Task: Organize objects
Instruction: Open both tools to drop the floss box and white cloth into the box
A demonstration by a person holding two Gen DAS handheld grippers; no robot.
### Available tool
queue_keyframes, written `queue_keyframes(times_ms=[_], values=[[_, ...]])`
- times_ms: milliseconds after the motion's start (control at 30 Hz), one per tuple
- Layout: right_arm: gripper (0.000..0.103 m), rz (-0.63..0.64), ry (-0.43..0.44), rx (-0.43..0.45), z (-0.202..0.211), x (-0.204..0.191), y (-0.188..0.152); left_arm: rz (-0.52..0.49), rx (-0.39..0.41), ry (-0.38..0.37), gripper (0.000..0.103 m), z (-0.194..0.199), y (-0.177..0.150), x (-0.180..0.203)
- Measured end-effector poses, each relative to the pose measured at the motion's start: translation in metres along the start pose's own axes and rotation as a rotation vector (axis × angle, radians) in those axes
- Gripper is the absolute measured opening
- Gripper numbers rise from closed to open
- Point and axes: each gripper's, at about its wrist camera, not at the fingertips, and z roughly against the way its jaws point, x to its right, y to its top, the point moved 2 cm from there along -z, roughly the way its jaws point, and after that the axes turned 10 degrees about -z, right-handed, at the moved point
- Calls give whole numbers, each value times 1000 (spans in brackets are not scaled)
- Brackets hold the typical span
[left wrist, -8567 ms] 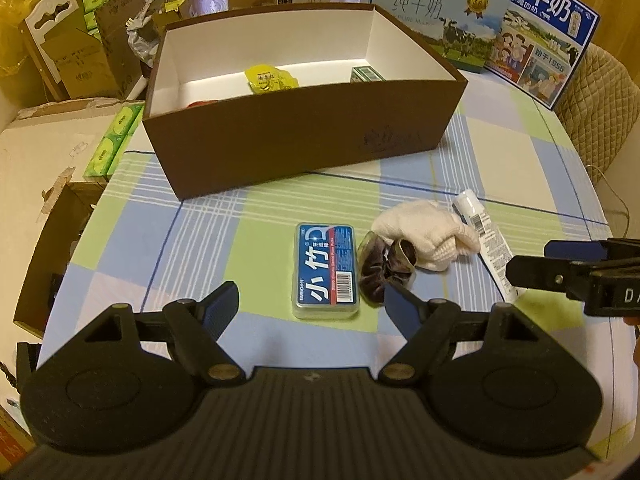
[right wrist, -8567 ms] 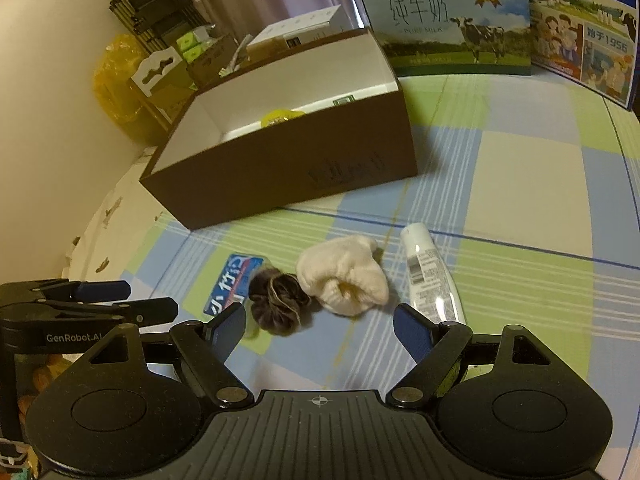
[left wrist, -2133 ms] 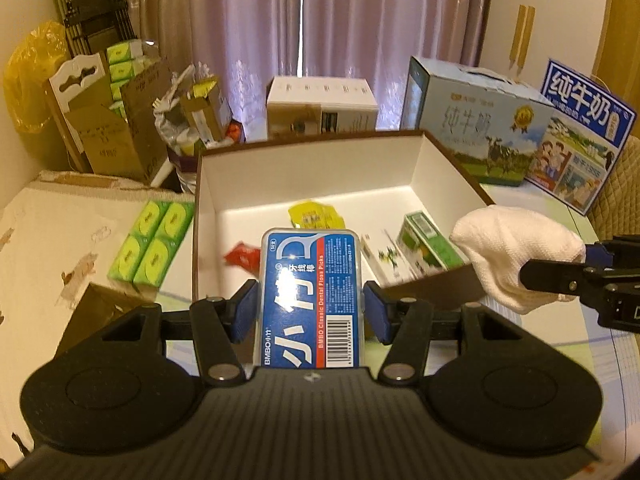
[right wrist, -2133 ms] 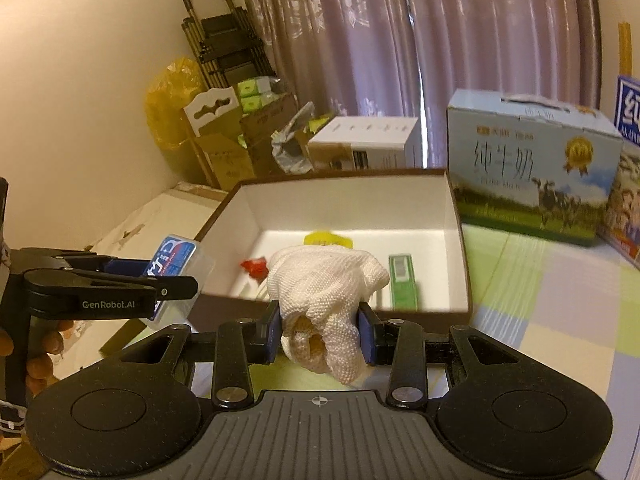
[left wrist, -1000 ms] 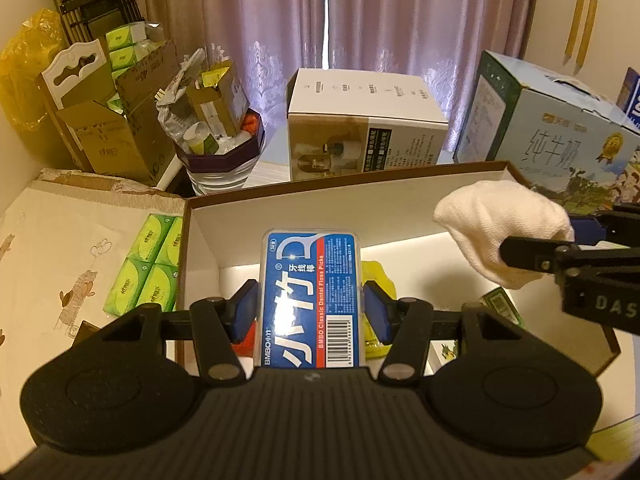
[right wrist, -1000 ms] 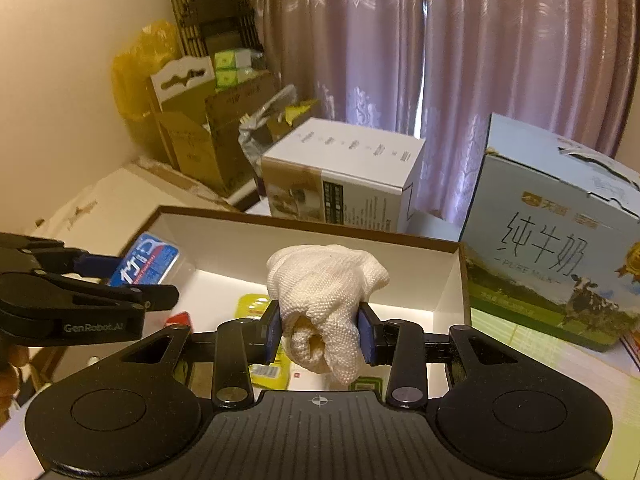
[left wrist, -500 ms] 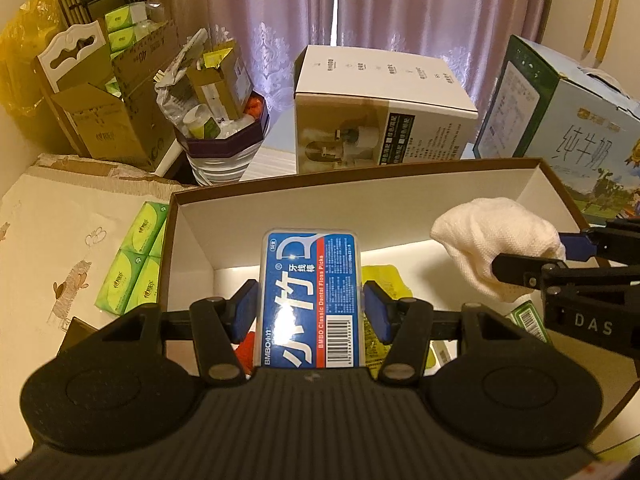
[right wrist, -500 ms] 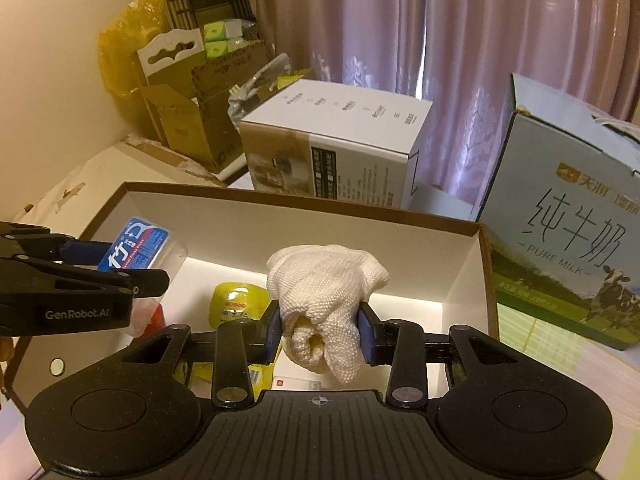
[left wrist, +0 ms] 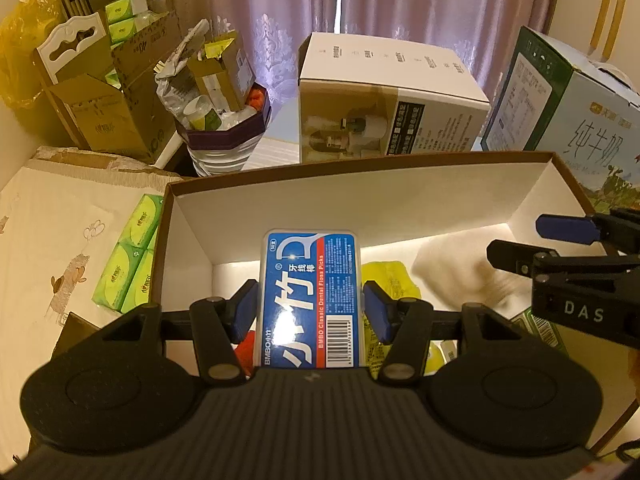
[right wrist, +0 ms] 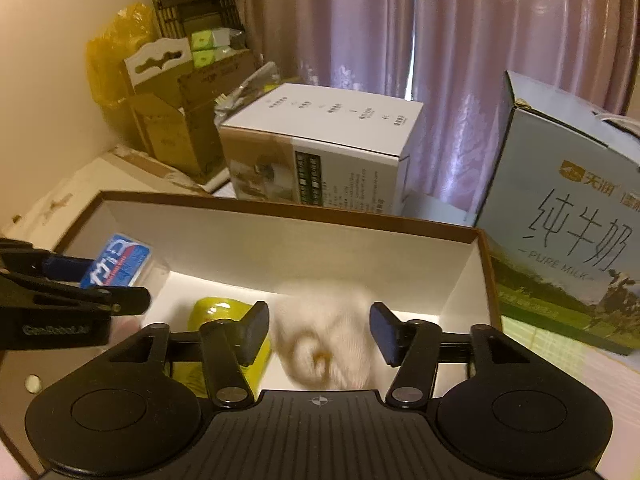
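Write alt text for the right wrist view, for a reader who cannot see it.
The right gripper is open over a brown box, and a blurred white cloth sits between its spread fingers, apparently just let go. At left, the left gripper holds a blue floss pick case above the box; a yellow packet lies inside.

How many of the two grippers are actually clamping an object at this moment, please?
1. The left gripper is shut on the blue floss-pick case above the brown box. The right gripper is open, with the blurred white cloth loose between its fingers.
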Motion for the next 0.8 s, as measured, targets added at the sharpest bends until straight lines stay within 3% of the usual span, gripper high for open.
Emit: queue_keyframes(times_ms=[800], values=[[57, -52, 1, -40, 5, 15, -10, 3, -21, 1, 52, -12, 0, 2]])
